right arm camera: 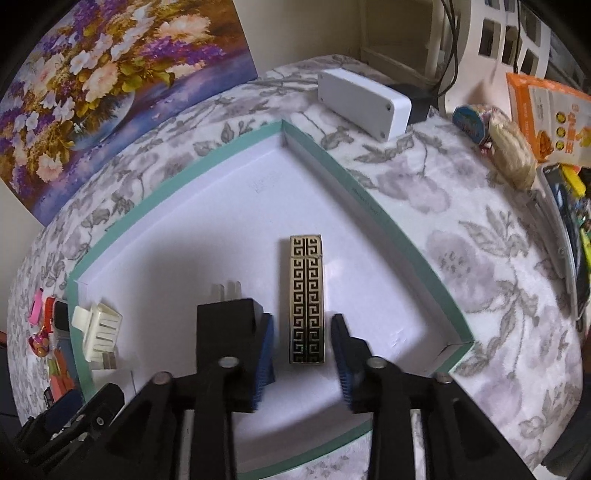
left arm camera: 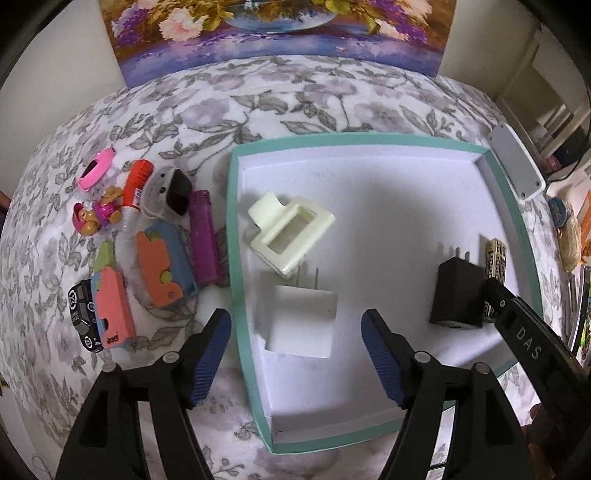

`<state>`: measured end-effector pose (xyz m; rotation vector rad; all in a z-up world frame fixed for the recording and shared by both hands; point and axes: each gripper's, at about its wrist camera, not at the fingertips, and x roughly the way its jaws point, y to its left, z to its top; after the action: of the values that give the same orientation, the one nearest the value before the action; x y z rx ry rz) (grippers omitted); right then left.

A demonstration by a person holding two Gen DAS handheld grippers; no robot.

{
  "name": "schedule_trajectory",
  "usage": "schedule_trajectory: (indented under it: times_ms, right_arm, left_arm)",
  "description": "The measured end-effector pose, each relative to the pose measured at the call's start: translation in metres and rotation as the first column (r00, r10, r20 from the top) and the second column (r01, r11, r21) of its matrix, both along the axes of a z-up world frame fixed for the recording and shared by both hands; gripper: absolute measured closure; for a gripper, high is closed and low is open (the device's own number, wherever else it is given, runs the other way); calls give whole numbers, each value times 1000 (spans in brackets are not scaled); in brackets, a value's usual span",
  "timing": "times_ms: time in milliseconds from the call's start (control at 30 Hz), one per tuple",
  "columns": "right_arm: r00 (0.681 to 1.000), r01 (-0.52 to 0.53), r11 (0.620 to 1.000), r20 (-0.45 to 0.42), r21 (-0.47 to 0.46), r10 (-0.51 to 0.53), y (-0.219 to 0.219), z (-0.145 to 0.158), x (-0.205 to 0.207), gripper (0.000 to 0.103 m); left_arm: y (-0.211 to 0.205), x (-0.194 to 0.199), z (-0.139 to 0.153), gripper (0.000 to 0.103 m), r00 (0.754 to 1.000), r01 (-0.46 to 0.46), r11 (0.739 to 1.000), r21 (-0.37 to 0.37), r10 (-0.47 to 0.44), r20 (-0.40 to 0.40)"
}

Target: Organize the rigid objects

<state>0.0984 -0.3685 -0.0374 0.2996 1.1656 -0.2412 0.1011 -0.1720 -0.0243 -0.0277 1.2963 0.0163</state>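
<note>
A shallow white box with a teal rim lies on the flowered cloth. Inside it are a white plug charger, a cream hair claw, a black plug charger and a gold-and-black patterned lighter. My left gripper hangs open over the white charger, its pads clear of both sides. My right gripper is open around the lighter, with a gap on each side. The black charger sits just beside its left finger.
Left of the box lie a pink clip, a toy pup, a red-capped tube, a purple lighter, orange-and-blue toys and a black toy car. A white case and snack packs are at the right; a flower painting stands behind.
</note>
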Motion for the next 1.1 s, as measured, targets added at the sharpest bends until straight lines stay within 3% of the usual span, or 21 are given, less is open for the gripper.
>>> schedule_trajectory:
  times_ms: [67,367,633,733,800,933,1100]
  right_arm:
    - [1000,-7,1000,19,-17,8,3,6,-2,44]
    - [992,-95,994,78,-55,99,33,29,-4,34]
    - [968,-222,971,98,-84,230,78,41,-7,20]
    - [956,-269,960,95,-77,276,94,42,-8,16]
    - [950,-293,954,92,-67,299,103,41,-10,1]
    - [931,-353,935,87,-41,356,125,37,-13,0]
    - [904,-417,908,83,-37,419,150,36,-17,0]
  left_arm:
    - [4,1,4,23,1000,-12,1000,-3,12,11]
    - [34,4,15,19,993,-112,993,26,111,39]
    - [84,4,15,19,966,-255,967,16,254,46]
    - [105,3,15,19,949,-313,950,22,312,45]
    - [121,1,15,19,935,-352,935,31,351,44]
    - [152,-7,16,18,899,-438,896,69,436,45]
    - [190,-18,19,18,842,-539,841,54,536,56]
